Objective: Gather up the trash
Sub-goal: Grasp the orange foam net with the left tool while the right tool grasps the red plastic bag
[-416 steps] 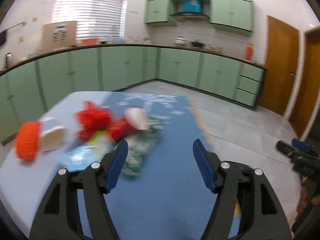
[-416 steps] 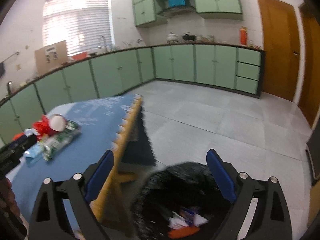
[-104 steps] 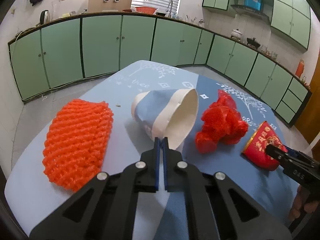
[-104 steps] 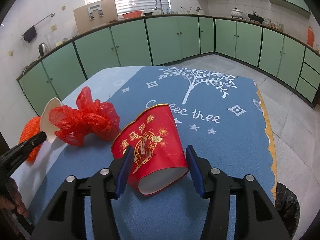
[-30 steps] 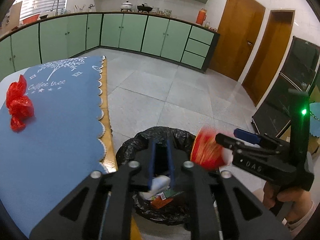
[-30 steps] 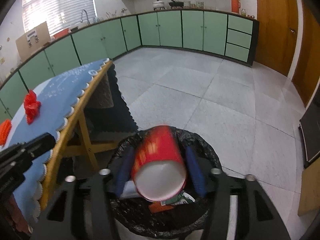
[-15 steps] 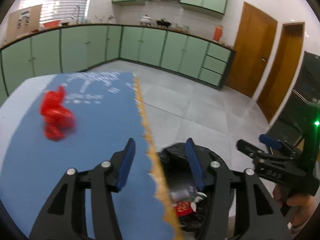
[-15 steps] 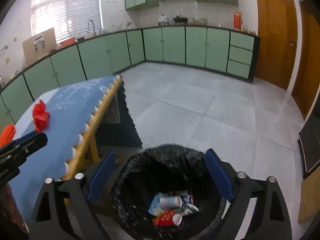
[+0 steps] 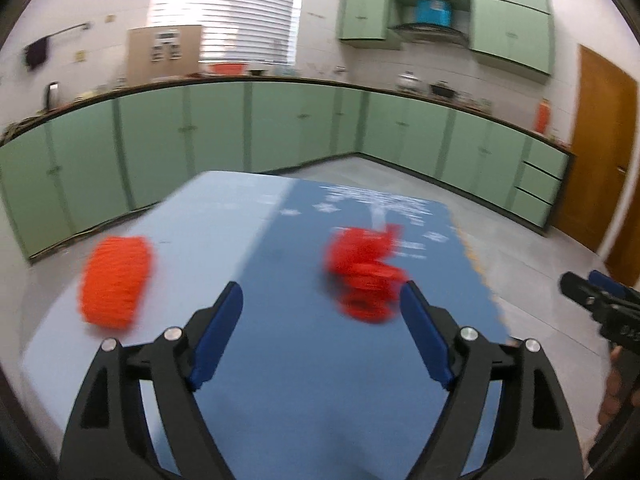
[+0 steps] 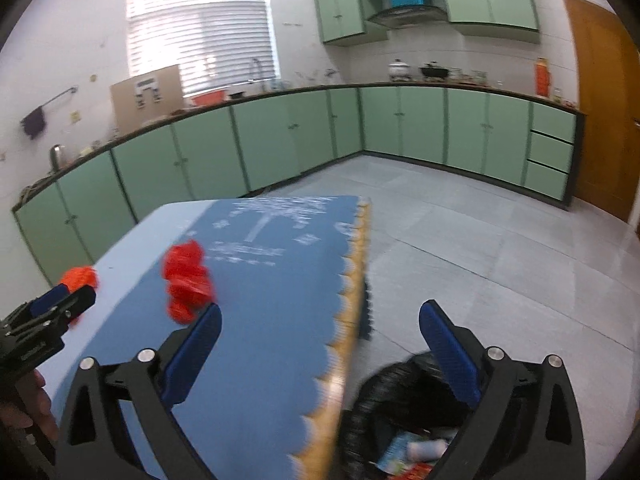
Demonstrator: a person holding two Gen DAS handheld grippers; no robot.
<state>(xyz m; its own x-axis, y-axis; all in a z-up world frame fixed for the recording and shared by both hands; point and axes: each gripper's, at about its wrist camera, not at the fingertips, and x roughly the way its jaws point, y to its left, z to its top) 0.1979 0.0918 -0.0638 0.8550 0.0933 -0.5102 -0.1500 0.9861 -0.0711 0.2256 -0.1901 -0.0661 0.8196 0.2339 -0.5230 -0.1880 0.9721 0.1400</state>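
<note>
A crumpled red plastic bag [image 9: 366, 272] [image 10: 186, 280] lies on the blue tablecloth [image 9: 320, 400]. An orange foam net [image 9: 116, 280] [image 10: 80, 276] lies further left on the pale part of the table. My left gripper [image 9: 320, 296] hovers over the cloth just short of the red bag; its jaws are opening and nothing is between them. My right gripper [image 10: 322, 312] hangs over the table's scalloped edge, its jaws opening wide and empty. The black trash bag [image 10: 400, 392] stands on the floor under its right finger, with cups and wrappers [image 10: 420, 448] inside.
Green cabinets [image 9: 280, 128] line the far walls and a wooden door [image 10: 600, 100] stands at the right. Grey tiled floor [image 10: 480, 240] stretches right of the table. A hand [image 10: 24, 412] holds the left gripper at the left edge of the right wrist view.
Both grippers have swung up and left, from over the trash bag toward the table. Their jaws have widened; the red cup and the white cup now lie in the bag.
</note>
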